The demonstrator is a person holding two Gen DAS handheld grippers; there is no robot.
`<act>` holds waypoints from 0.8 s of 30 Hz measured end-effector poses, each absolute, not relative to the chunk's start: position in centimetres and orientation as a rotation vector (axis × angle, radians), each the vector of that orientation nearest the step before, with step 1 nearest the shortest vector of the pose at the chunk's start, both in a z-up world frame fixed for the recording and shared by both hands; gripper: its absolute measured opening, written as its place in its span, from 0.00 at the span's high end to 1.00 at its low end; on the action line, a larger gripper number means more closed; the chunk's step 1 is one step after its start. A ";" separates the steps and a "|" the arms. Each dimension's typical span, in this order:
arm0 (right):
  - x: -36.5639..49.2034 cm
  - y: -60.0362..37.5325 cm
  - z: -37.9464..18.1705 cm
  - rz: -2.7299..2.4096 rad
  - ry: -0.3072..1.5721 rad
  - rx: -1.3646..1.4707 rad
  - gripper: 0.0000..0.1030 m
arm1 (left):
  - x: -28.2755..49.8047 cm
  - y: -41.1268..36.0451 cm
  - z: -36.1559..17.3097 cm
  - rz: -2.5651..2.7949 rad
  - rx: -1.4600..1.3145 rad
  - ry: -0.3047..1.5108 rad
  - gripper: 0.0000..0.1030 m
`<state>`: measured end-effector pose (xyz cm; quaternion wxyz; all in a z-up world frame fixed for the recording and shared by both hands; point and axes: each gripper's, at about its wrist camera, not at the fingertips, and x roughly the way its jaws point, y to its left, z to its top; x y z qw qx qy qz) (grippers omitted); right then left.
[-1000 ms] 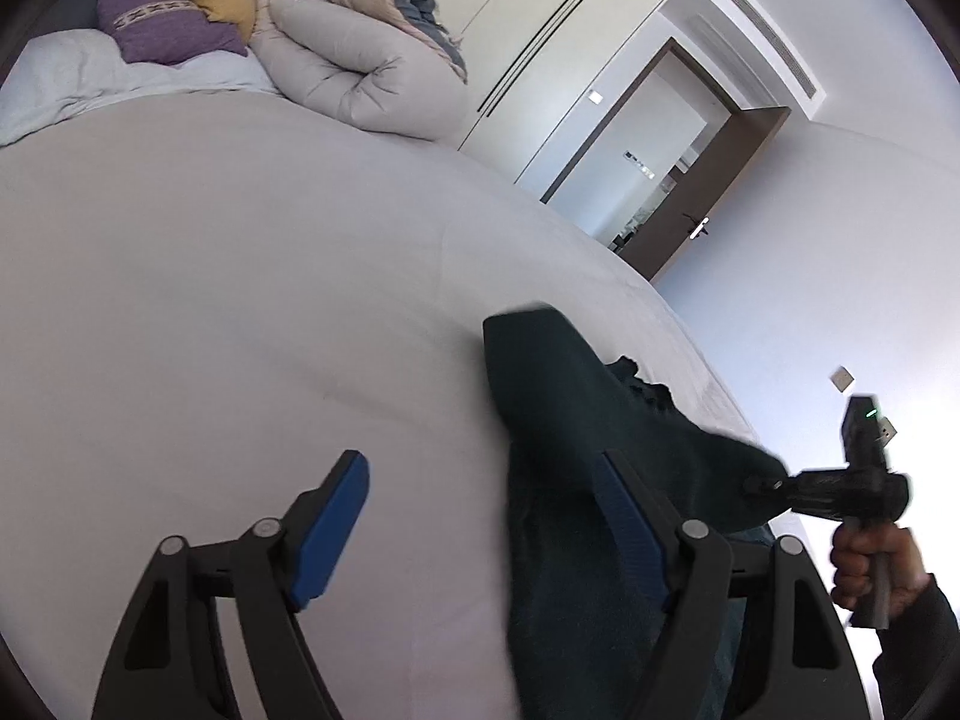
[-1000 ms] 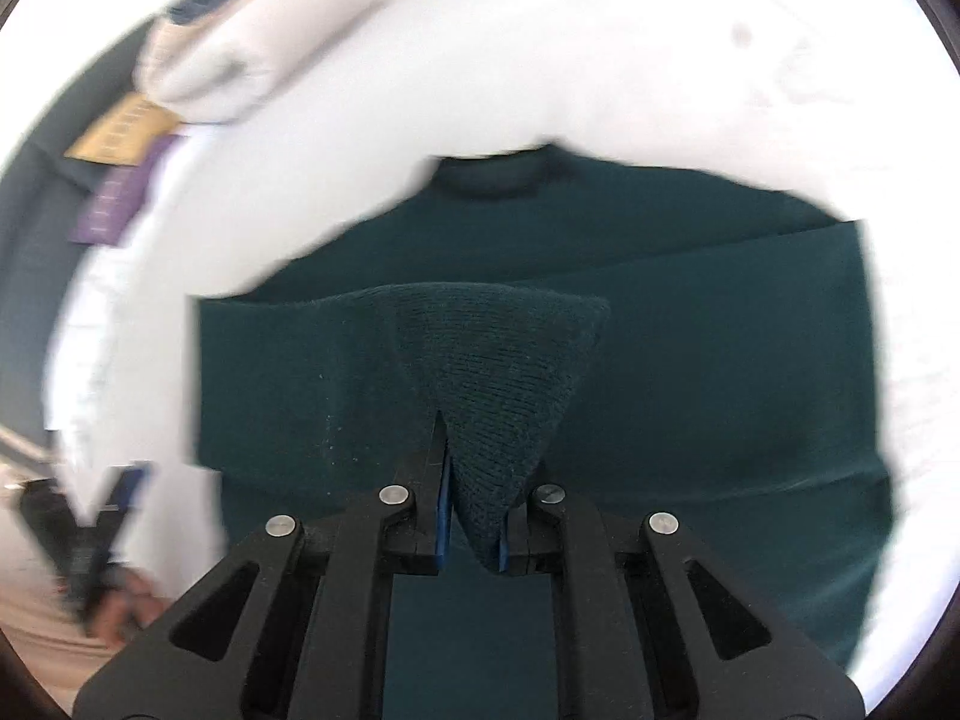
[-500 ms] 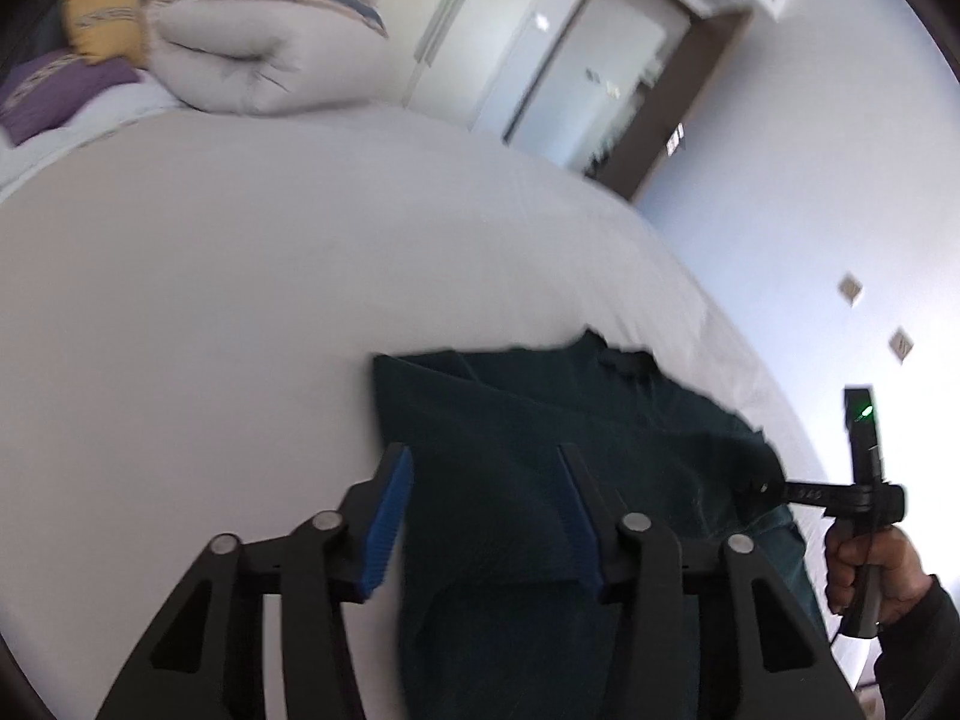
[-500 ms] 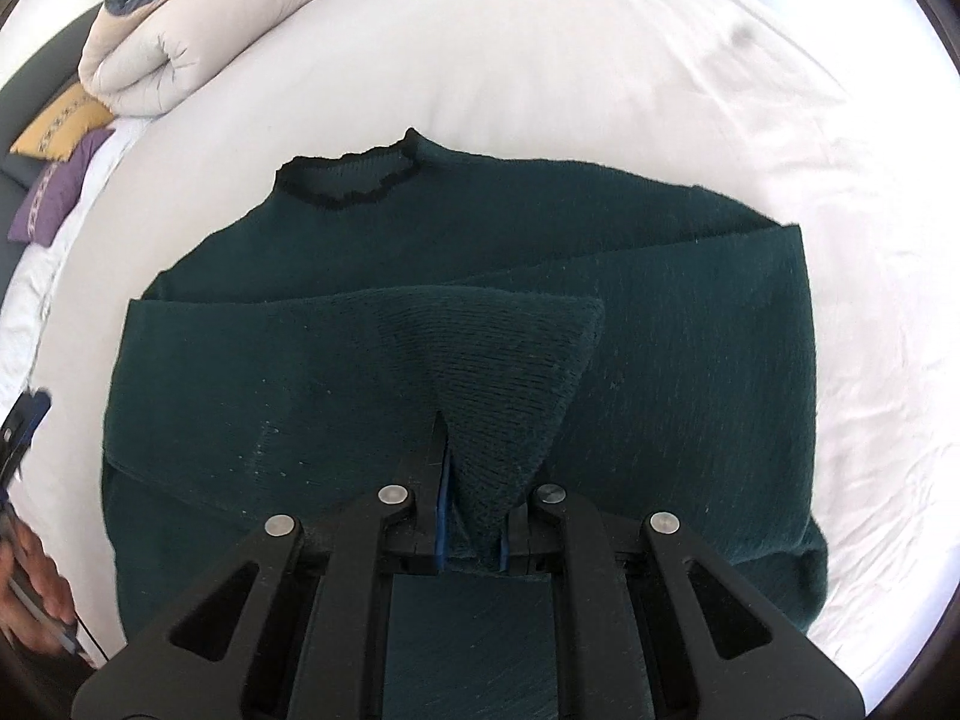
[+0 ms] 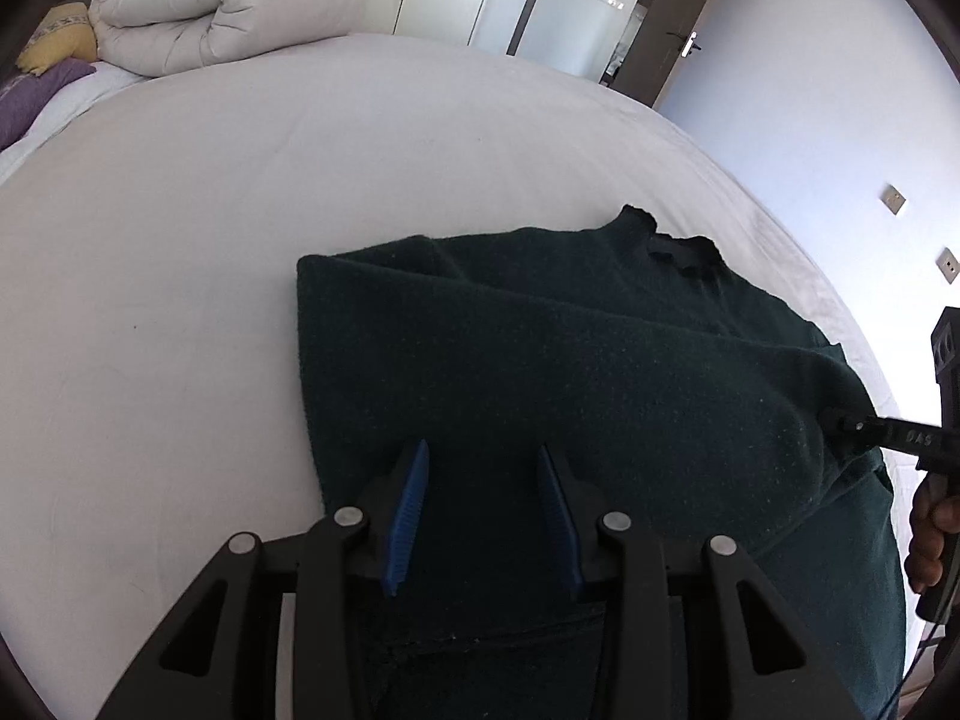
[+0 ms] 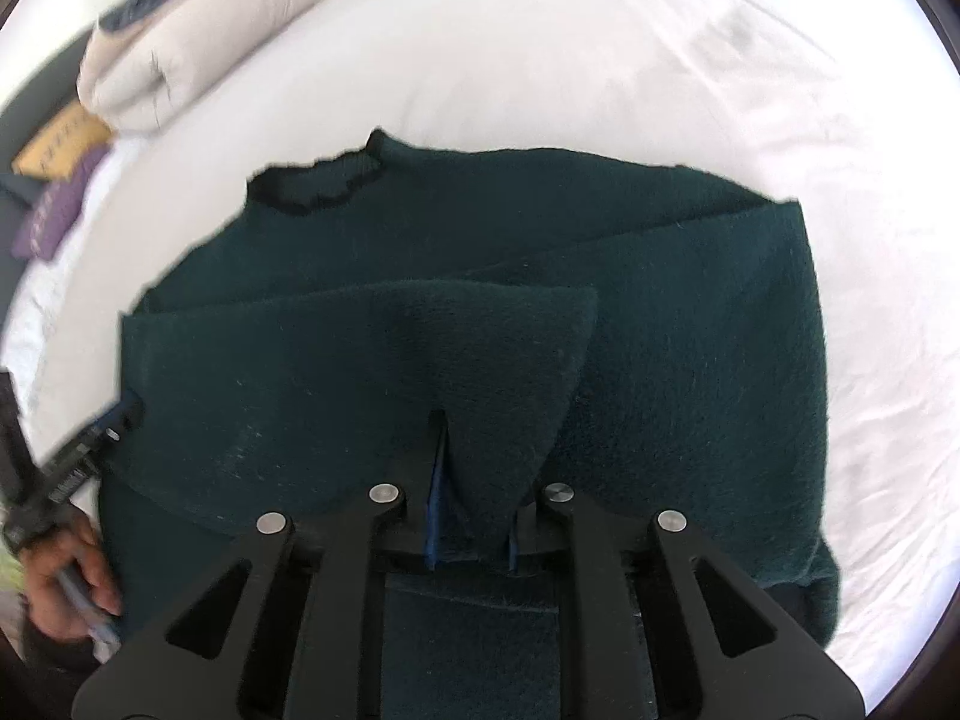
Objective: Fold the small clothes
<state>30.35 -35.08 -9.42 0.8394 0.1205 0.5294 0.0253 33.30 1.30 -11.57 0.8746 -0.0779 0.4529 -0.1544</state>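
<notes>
A dark green knitted sweater (image 5: pixel 570 360) lies on the white bed (image 5: pixel 240 180), collar away from me, with a fold of it drawn across its body. My left gripper (image 5: pixel 483 462) is open, jaws apart just above the sweater's near left part, holding nothing. My right gripper (image 6: pixel 474 474) is shut on a pinched corner of the sweater (image 6: pixel 480 348) and lifts it a little above the rest. The right gripper also shows in the left wrist view (image 5: pixel 840 423), at the sweater's right edge. The left gripper shows in the right wrist view (image 6: pixel 120 414), at the sweater's left edge.
A rolled beige duvet (image 5: pixel 210 12) and yellow and purple pillows (image 5: pixel 54 54) lie at the head of the bed. Wardrobe doors and a dark door (image 5: pixel 678 42) stand behind. The bed's right edge (image 5: pixel 840 300) runs close to the sweater.
My left gripper has swung right from the bare sheet to over the sweater and its jaws have narrowed. The right gripper keeps its pinch on the fold.
</notes>
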 end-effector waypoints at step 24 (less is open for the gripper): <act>28.2 -41.5 -10.5 -0.003 0.937 0.675 0.74 | 30.0 5.0 -10.1 -0.376 -0.343 0.919 0.47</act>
